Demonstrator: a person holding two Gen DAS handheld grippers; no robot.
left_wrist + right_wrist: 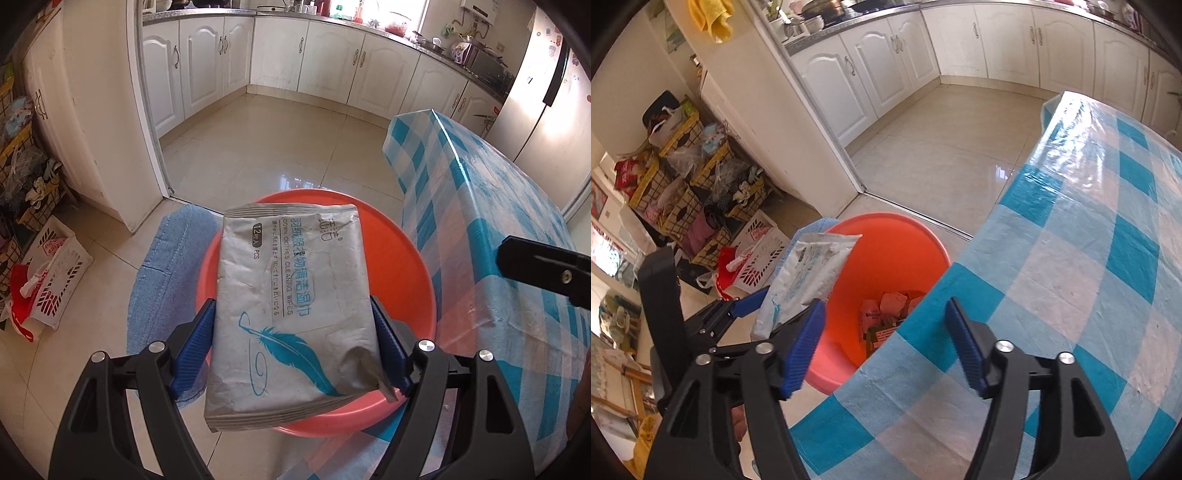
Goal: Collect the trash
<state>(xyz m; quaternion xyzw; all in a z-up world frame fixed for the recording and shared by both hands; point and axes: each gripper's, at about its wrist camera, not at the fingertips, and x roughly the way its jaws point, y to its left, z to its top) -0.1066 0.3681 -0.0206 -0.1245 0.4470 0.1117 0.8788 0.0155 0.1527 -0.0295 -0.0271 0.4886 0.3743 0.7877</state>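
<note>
Left tool (293,343) clamps the wipes packet (291,295) across its side edges, above the orange basin (410,266). Packet looks light, soft, crinkled film, likely slippery; edge grip suits it. Right tool (884,343) gapes empty over the bench (1071,277). Scraps (886,317) lie inside the basin.

Bright daylight, floor tiles (291,181) glare, fisheye-warped edges, sharp focus
</note>
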